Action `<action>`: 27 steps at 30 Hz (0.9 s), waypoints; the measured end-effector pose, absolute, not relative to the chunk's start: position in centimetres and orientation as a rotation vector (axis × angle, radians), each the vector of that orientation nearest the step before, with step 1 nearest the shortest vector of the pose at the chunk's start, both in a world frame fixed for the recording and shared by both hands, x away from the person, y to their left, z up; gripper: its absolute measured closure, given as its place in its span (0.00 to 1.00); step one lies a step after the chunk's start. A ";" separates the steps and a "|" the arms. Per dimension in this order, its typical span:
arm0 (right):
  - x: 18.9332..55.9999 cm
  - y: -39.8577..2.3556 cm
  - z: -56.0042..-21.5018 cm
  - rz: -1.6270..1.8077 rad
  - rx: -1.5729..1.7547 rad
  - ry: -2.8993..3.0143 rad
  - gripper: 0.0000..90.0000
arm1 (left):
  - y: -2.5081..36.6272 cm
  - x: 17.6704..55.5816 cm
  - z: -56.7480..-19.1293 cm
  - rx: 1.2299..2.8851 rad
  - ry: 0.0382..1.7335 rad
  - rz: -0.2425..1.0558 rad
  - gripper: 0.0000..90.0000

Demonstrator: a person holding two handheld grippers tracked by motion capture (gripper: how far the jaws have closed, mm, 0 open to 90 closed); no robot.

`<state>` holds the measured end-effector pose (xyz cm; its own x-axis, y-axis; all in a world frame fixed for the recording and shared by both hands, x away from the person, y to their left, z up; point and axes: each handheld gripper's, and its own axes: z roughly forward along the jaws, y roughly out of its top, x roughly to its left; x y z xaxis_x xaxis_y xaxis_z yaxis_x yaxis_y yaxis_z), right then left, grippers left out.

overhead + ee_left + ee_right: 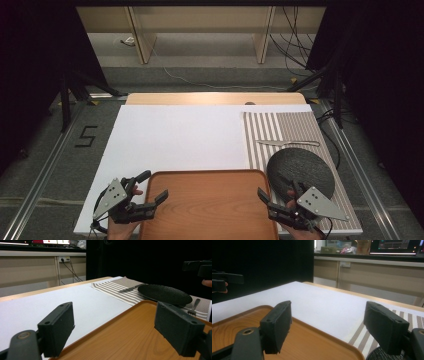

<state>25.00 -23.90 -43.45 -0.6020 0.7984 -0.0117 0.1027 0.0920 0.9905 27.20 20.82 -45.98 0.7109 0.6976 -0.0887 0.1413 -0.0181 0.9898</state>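
An orange-brown wooden tray (pixel 207 205) lies empty at the table's near edge. My left gripper (pixel 154 186) hovers at the tray's left far corner, open, one jaw over the tray and the other over the white mat (pixel 180 135). In the left gripper view, the left gripper (pixel 118 327) has the tray's rim (pixel 112 321) running below its gap, and nothing is pinched. My right gripper (pixel 279 190) stands open at the tray's right far corner, next to a dark round plate (pixel 300 170). In the right gripper view, the right gripper (pixel 330 327) is spread wide above the tray's rim (pixel 319 328).
A striped placemat (pixel 280 127) on the right carries the plate, with a knife (pixel 287 143) beyond it. A fork (pixel 194 306) lies past the plate (pixel 165 293) on the placemat. Table edge and cables sit beyond the mat.
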 end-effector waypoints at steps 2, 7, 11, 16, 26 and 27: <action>25.0 -23.9 -43.4 1.547 0.890 1.799 0.26 | 20.8 27.2 -46.0 1.557 0.709 0.508 0.18; 25.0 -23.8 -43.4 1.551 0.892 1.807 0.26 | 20.8 27.2 -46.0 1.556 0.709 0.509 0.18; 25.0 -23.8 -43.4 1.550 0.885 1.812 0.26 | 20.8 27.1 -46.0 1.557 0.705 0.512 0.18; 24.9 -23.8 -43.1 1.540 0.872 1.815 0.26 | 20.7 27.1 -45.9 1.556 0.703 0.506 0.18; 25.2 -24.4 -42.5 1.497 0.817 1.850 0.26 | 20.6 27.1 -46.0 1.566 0.694 0.503 0.18; 25.3 -24.5 -42.4 1.496 0.813 1.863 0.26 | 20.6 27.1 -46.0 1.566 0.694 0.506 0.18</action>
